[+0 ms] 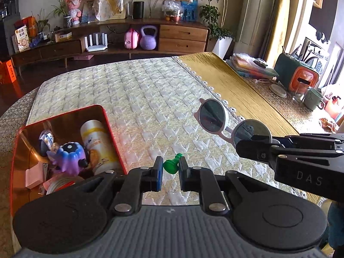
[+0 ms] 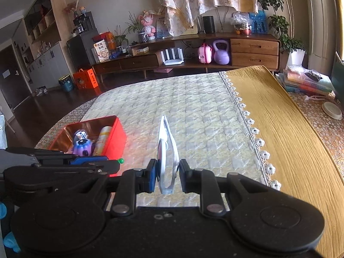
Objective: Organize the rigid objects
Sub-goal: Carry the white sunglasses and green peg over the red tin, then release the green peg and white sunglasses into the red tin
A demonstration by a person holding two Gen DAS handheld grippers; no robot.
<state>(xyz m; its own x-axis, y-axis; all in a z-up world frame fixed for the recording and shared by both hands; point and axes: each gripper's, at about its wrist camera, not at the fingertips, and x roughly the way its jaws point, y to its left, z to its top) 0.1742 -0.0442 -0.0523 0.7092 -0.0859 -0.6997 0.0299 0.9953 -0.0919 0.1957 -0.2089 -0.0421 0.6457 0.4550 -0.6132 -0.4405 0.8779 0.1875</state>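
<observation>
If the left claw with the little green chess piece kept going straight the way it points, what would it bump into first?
Probably the quilted table cover. The left claw, shut on the green chess pawn, points downward at bare cloth, with the red box off to its left. Depth is hard to judge.

I see a green pawn (image 1: 171, 163) and white-framed sunglasses (image 1: 223, 122) with dark lenses. The bin (image 1: 107, 126) is red; the quilted cloth (image 1: 137, 90) is cream.

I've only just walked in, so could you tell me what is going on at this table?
A person is tidying with two handheld grippers. The left gripper is shut on a green chess pawn, and the right gripper is shut on white sunglasses. Both are held above the quilted table cover, beside the red box that already holds a toy and a bottle.
</observation>
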